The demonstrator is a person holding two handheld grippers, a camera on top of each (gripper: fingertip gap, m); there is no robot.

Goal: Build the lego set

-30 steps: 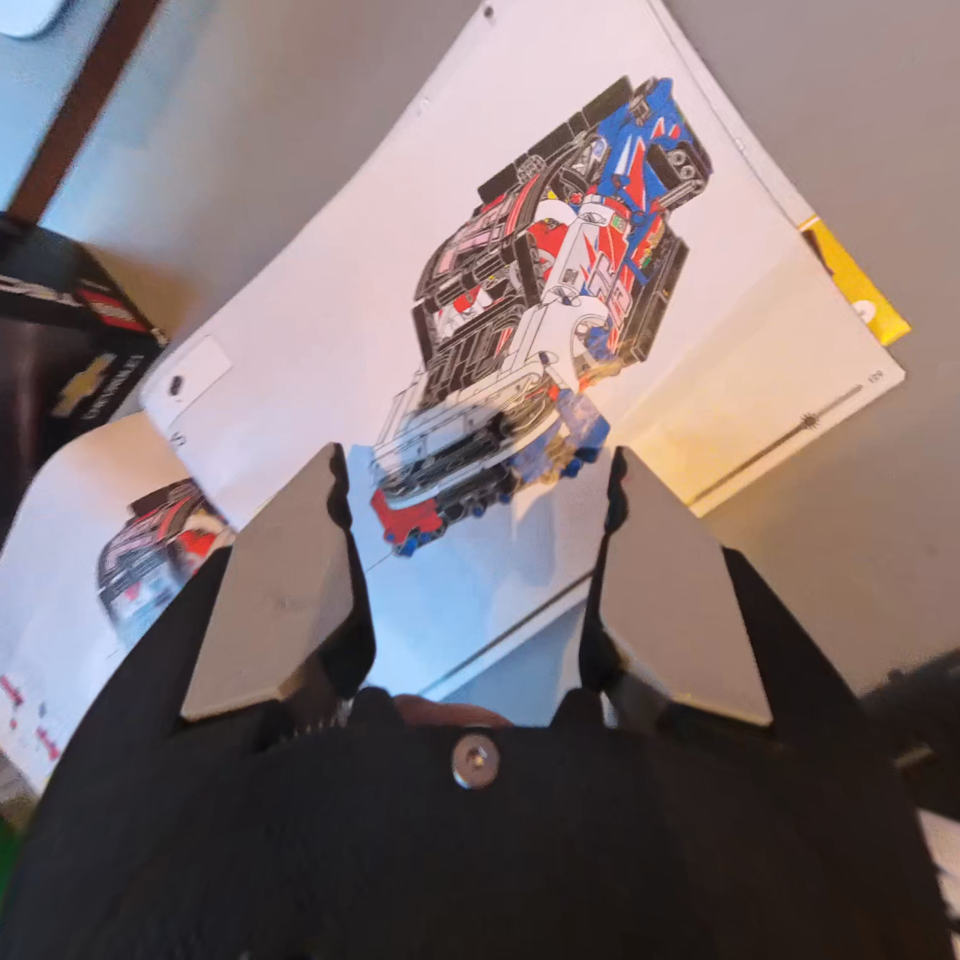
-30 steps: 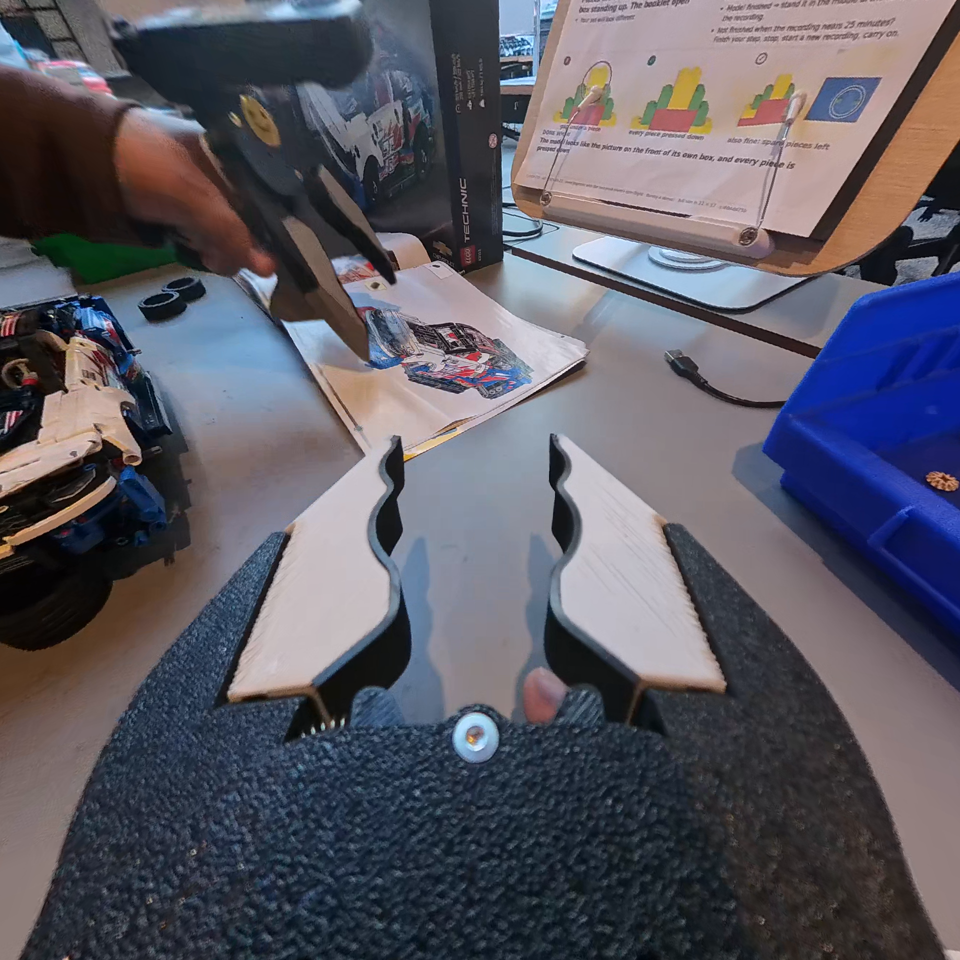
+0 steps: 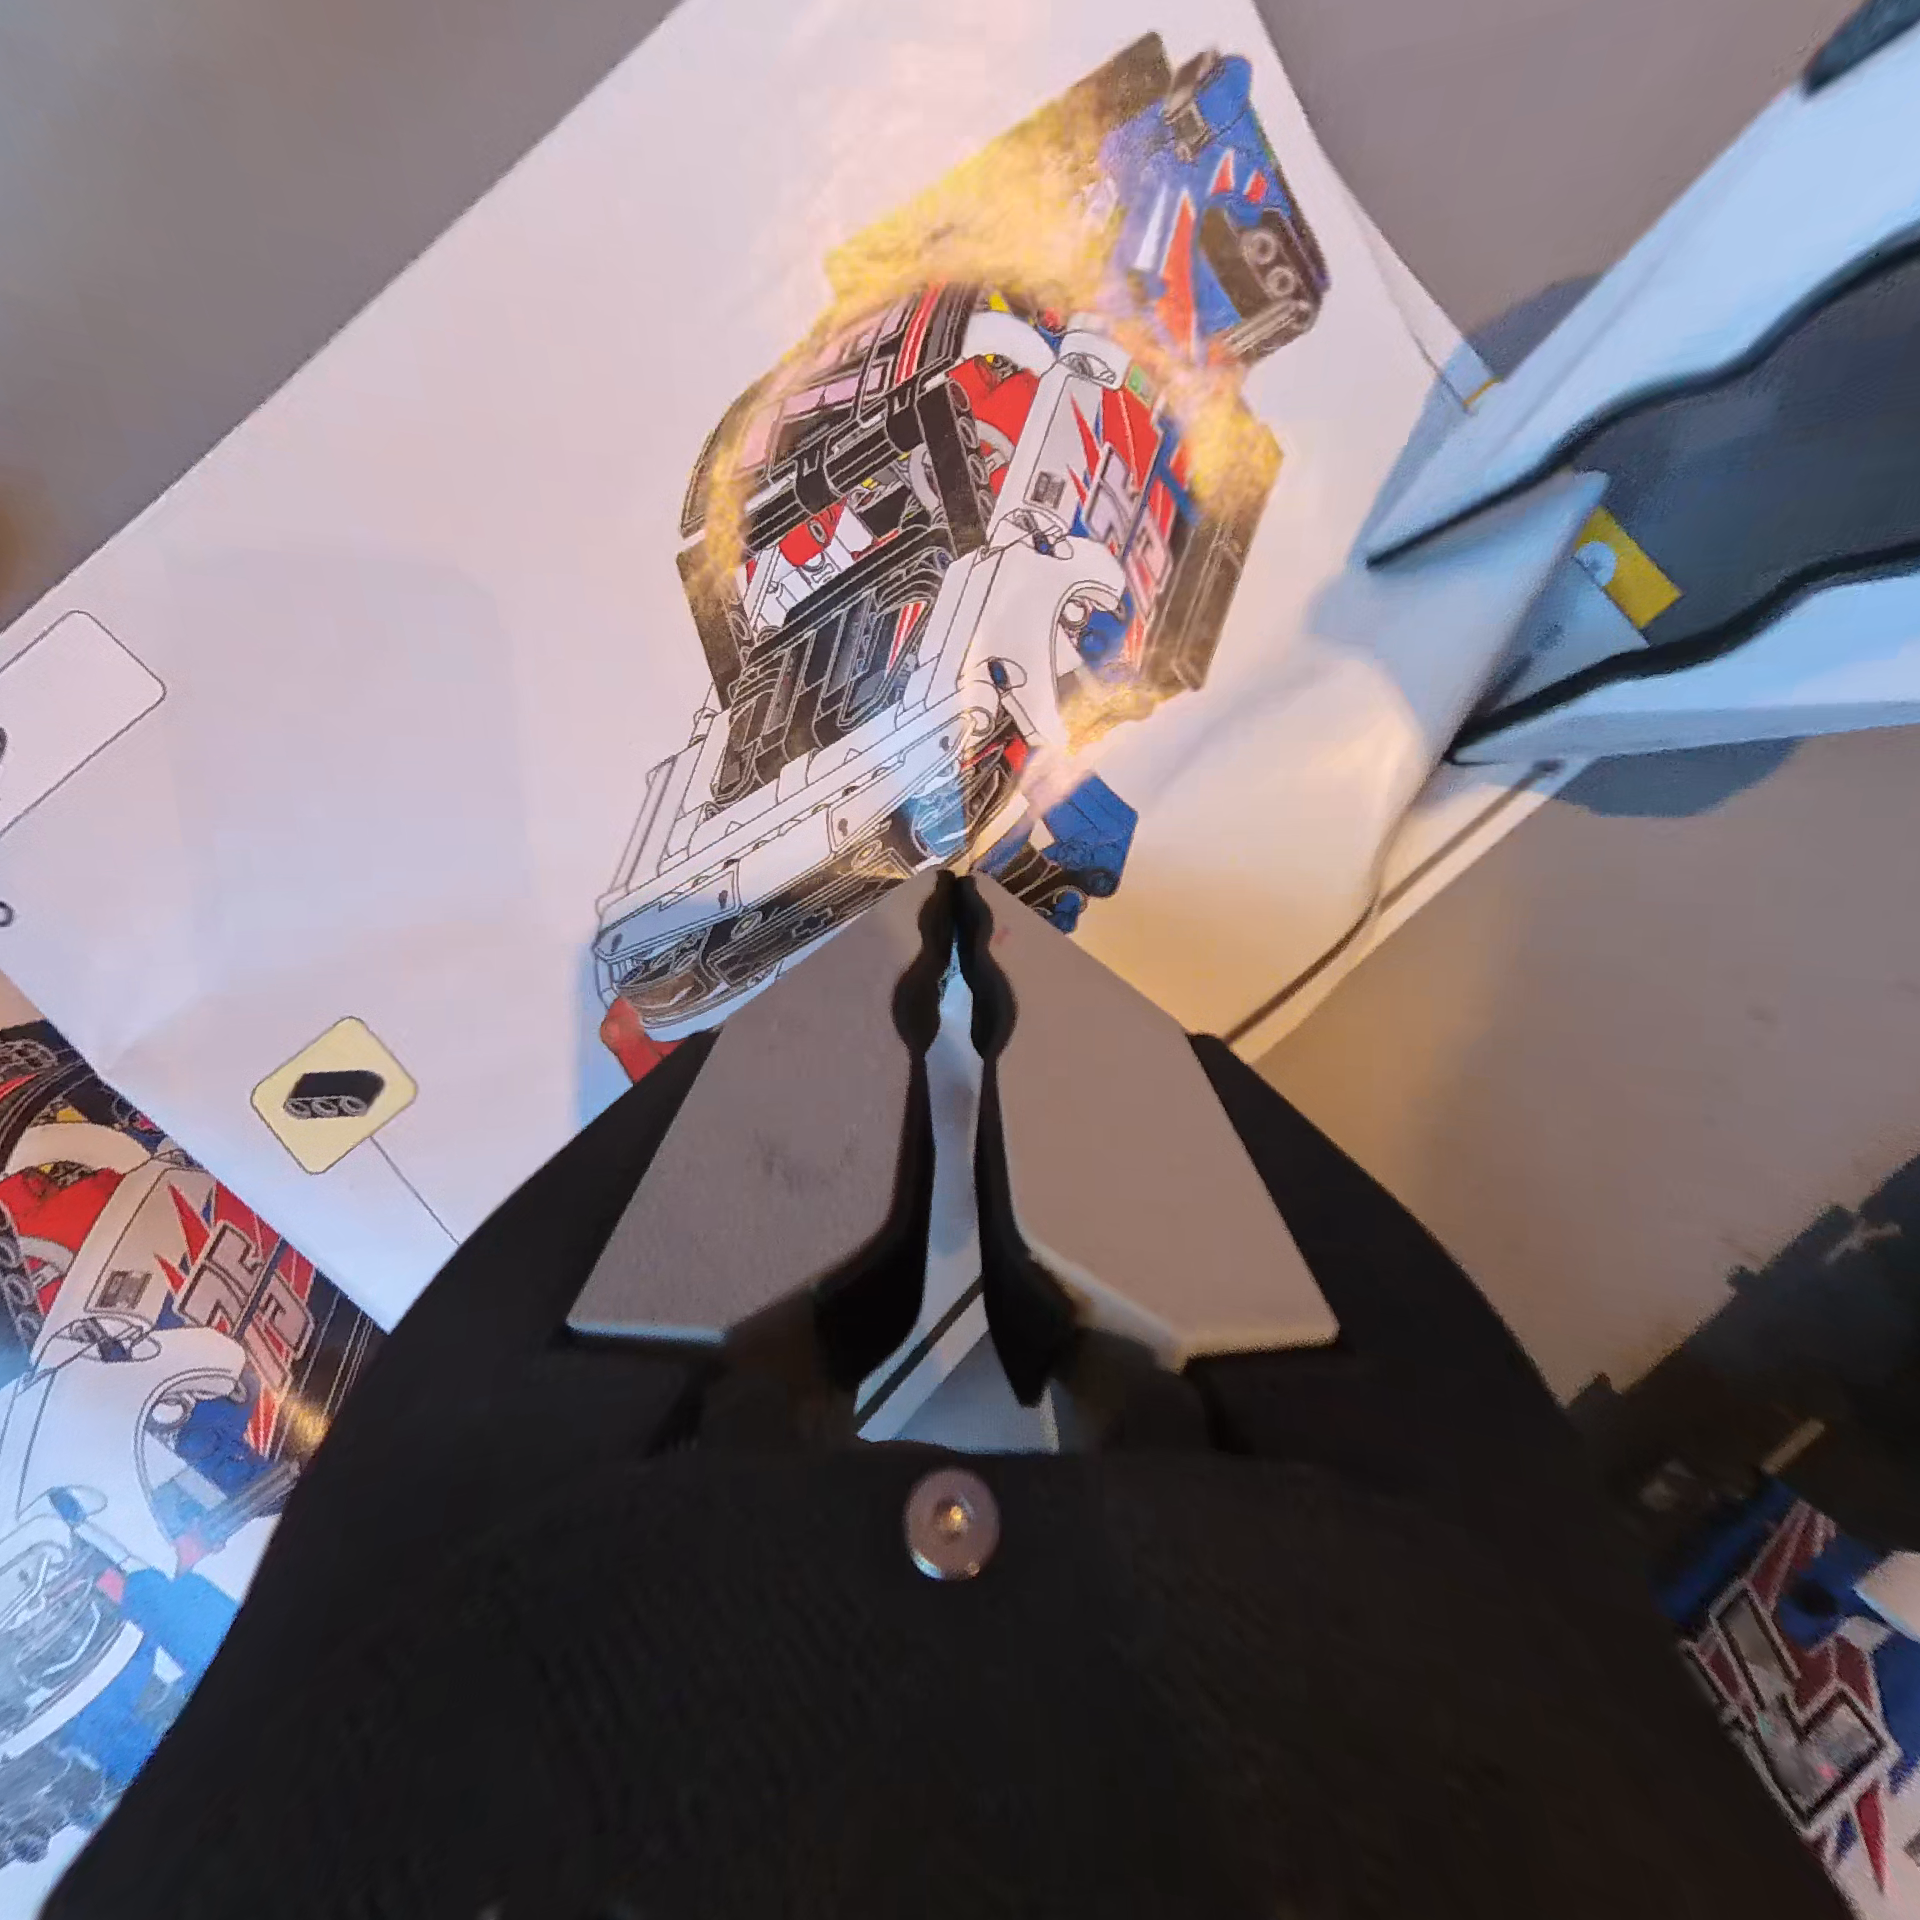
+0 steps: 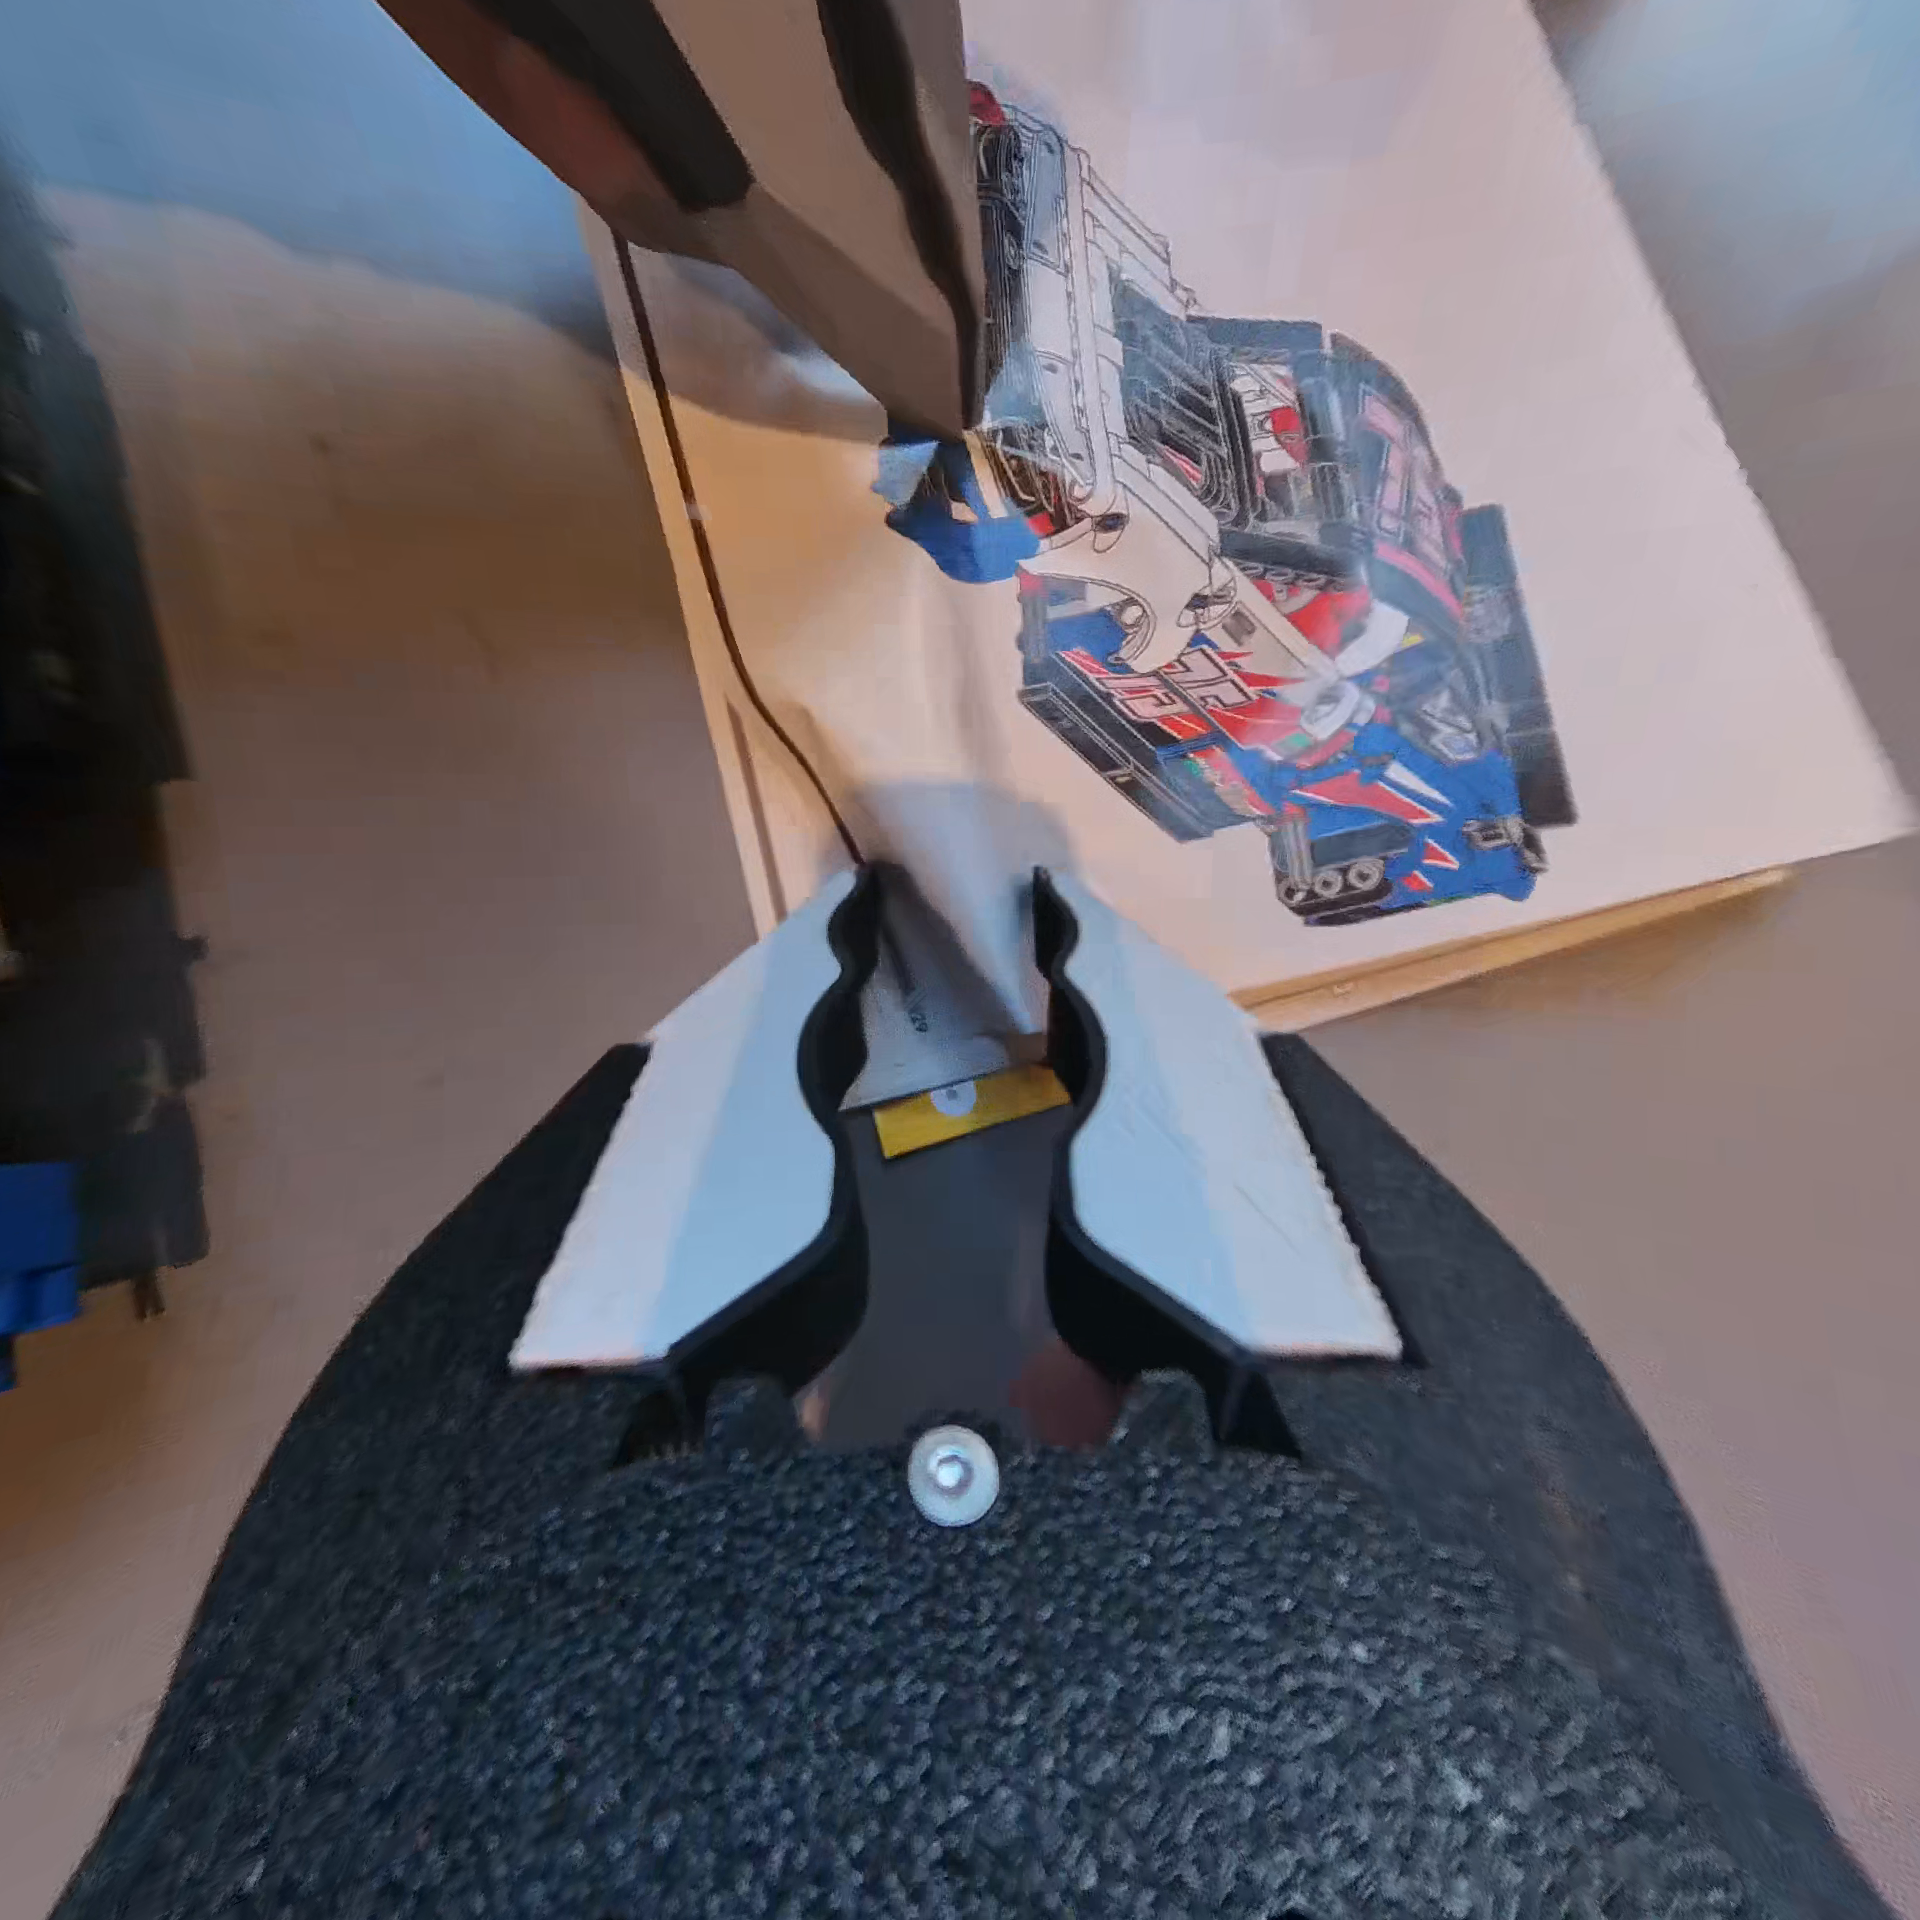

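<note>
The open instruction booklet (image 3: 416,520) lies on the grey table, showing a drawing of a red, white and blue car. My left gripper (image 3: 956,883) is shut, its tips pressed down on the page at the drawing's front end; it also shows in the right wrist view (image 4: 961,416). My right gripper (image 4: 954,883) is open at the booklet's (image 4: 1558,312) near corner, with a lifted page corner (image 4: 956,935) standing between the jaws. It also shows in the left wrist view (image 3: 1423,644). The part-built lego car (image 3: 1818,1662) sits beside the booklet.
The lego car shows as a dark, blurred mass at the left edge of the right wrist view (image 4: 83,831). A yellow page edge (image 4: 971,1127) sticks out under the booklet's corner. Bare grey table (image 4: 416,727) lies between the car and the booklet. Left tips to right tips: about 10 centimetres.
My left gripper has shut and dropped onto the page. My right gripper has moved forward to the booklet's corner, its jaws are narrower, and a page corner now stands between them.
</note>
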